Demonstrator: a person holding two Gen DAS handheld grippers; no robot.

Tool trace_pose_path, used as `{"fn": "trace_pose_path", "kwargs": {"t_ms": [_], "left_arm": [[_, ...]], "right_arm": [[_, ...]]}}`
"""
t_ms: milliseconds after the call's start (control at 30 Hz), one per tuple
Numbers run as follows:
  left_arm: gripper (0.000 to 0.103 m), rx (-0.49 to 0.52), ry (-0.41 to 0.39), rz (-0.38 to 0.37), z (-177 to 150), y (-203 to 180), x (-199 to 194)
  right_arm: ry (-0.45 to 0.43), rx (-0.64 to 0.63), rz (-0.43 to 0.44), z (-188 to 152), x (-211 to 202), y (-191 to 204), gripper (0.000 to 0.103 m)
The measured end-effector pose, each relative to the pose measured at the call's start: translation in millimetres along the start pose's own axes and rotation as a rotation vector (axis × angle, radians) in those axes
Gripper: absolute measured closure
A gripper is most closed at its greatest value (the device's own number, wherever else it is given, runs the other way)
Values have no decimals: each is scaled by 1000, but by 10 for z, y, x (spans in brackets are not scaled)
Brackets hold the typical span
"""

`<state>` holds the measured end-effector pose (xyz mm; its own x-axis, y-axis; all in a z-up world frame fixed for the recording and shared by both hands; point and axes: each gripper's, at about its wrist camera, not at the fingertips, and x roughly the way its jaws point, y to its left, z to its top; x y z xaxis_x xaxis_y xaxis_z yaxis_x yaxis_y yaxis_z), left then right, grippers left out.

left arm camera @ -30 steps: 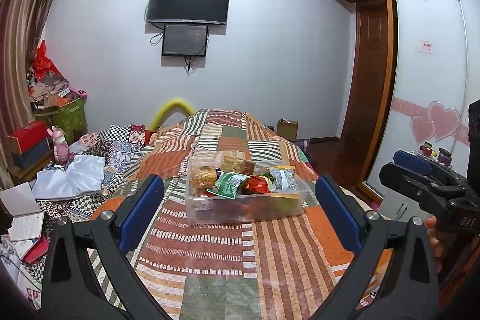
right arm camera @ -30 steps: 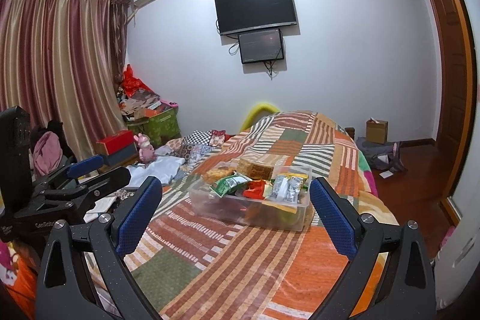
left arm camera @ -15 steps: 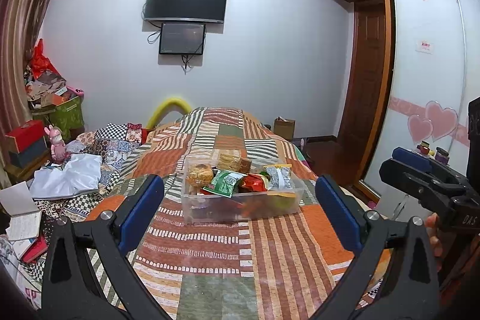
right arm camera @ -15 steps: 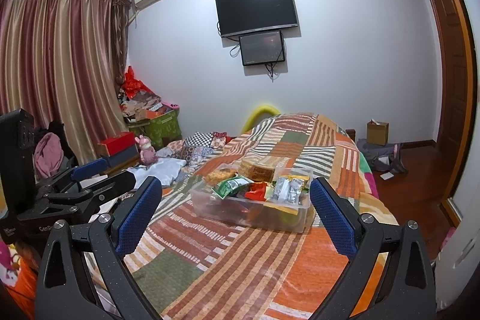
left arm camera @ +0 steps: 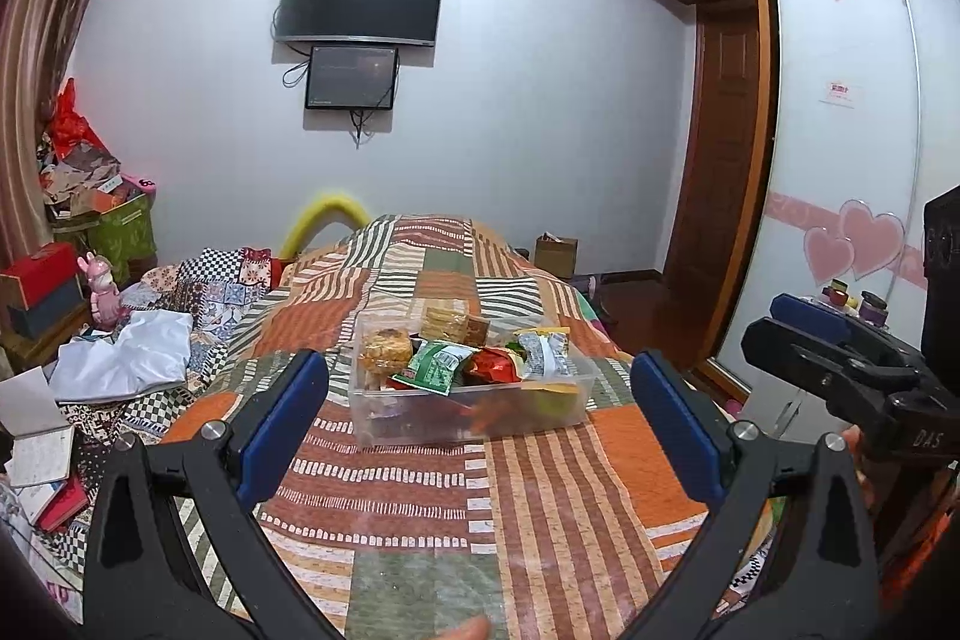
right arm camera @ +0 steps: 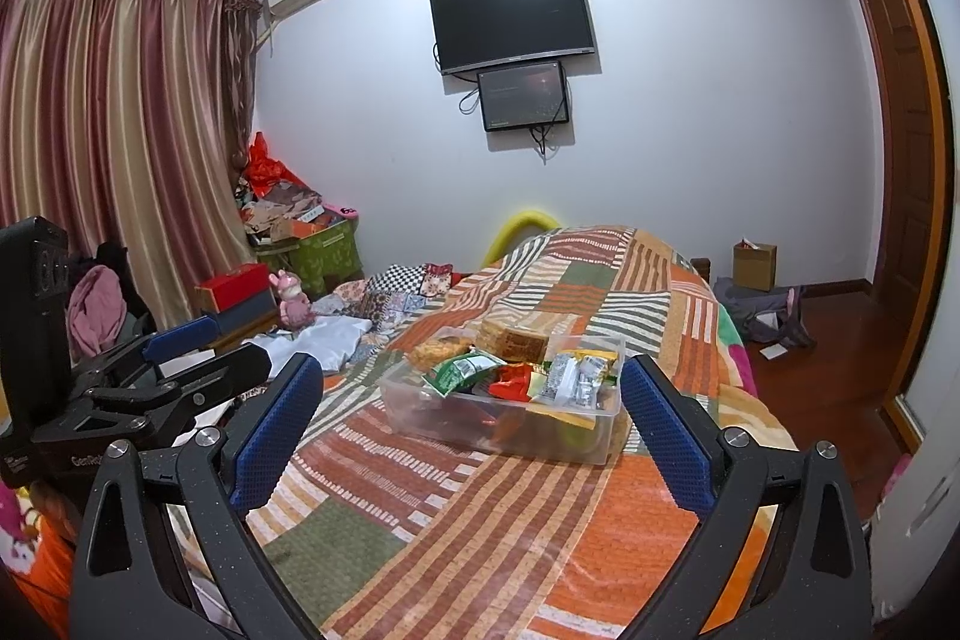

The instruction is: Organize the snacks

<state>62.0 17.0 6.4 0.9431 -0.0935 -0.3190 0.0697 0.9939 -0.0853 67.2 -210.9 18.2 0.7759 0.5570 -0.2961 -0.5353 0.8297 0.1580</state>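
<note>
Hovering both my left gripper (left arm camera: pixel 479 418) and right gripper (right arm camera: pixel 473 415) above the patchwork bed (left arm camera: pixel 420 514), jaws wide apart and empty, snacks (left arm camera: pixel 441 367) piled in clear bin (left arm camera: pixel 576 403) ahead.

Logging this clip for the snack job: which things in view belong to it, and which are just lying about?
Belongs to the job:
- clear plastic bin on the bed
- green packet, red packet, silver packet, crackers in it
- left tool and right tool, both open

Just lying about:
- white cloth
- pink toy
- cardboard box
- notebook
</note>
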Motion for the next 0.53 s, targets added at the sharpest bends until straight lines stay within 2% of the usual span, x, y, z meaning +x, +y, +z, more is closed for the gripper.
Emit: {"fn": "trace_pose_path", "kwargs": {"t_ms": [533], "left_arm": [[1,-4,7,-6,-1,10,3]], "right_arm": [[9,-3,3,-7,32,-1,3]]}}
